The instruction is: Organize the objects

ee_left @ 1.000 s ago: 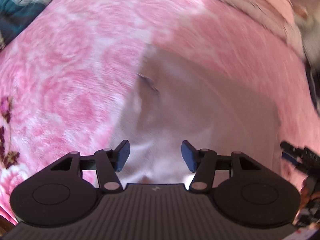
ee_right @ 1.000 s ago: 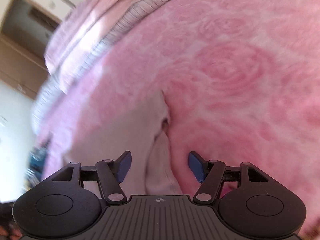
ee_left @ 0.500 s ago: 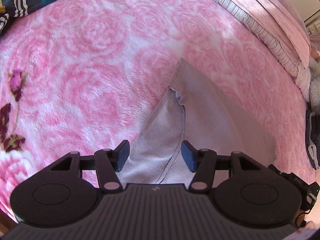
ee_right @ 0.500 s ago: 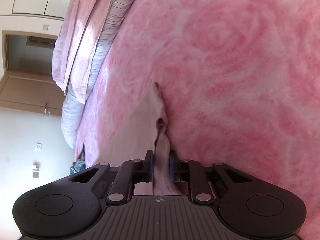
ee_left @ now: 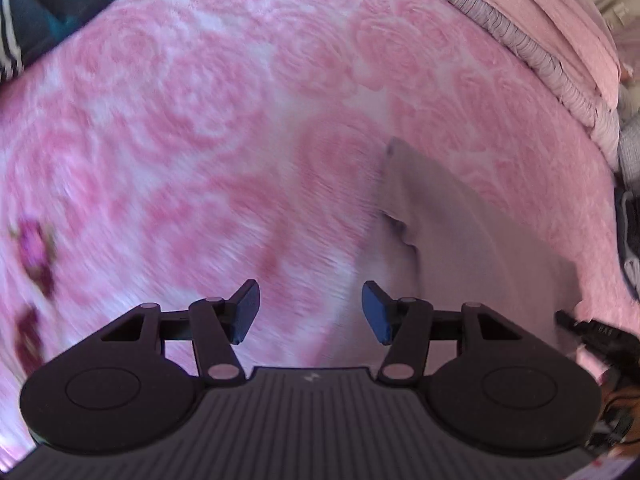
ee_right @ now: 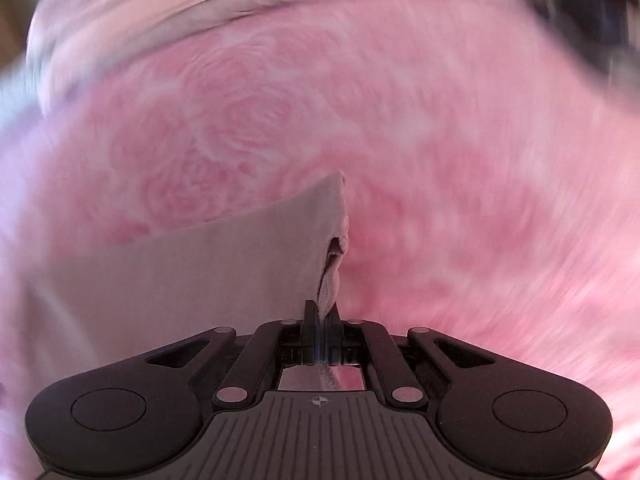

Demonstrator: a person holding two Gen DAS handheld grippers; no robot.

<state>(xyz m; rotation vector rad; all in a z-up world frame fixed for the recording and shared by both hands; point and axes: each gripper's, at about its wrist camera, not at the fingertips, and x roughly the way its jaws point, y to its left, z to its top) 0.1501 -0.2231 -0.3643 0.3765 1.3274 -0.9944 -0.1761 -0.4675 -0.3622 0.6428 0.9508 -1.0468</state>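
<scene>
My right gripper (ee_right: 323,320) is clamped tight on the edge of the pale pink-beige garment (ee_right: 192,264); a fold of its cloth sticks up from between the pads, jaws fully closed on it. The rest of the garment spreads flat to the left of the grip in the right wrist view, lying on the pink rose-pattern blanket (ee_right: 460,160). That view is heavily smeared, so fine detail is lost. My left gripper (ee_left: 310,312) is released, blue pads (ee_left: 374,312) standing apart with nothing between them, only blanket (ee_left: 180,140) below the gap. In the left wrist view the same garment (ee_left: 460,248) sits to the right of the left jaws, near the right pad but not between the pads; its notched edge faces the blanket. Right gripper's black tip (ee_left: 592,332) shows at the garment's lower right corner. Folded pink and grey-striped bedding (ee_left: 560,56) runs along the far edge, dark teal striped fabric (ee_left: 60,4) at the top left corner.
</scene>
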